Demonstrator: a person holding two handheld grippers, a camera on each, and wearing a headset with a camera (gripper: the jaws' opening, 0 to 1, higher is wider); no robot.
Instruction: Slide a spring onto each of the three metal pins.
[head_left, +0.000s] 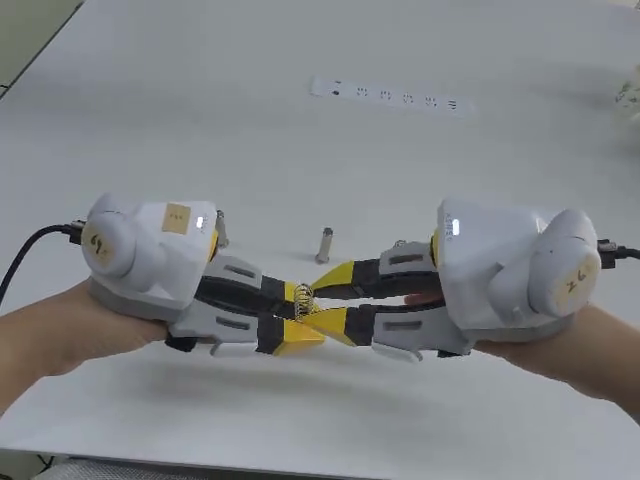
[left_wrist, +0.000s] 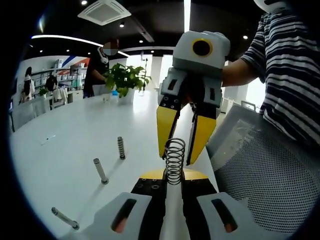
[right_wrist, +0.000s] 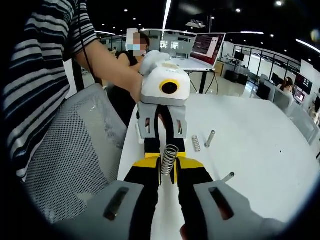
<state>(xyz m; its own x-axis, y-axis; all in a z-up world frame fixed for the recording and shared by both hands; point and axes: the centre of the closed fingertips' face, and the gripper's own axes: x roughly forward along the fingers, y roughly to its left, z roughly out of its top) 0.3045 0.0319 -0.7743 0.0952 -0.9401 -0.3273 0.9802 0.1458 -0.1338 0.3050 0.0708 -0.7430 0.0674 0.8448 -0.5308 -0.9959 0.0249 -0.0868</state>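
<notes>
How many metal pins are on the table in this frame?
3, all seen in the left gripper view. The farthest pin carries a spring, a bare pin stands nearer, and a third pin is nearest the camera. None seems hidden.

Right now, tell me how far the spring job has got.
Done: the far pin looks already sprung. In hand: the loose spring is gripped by the left gripper, with the right gripper open around it. Left: that spring plus one more, for the bare pin and the second bare pin.
</notes>
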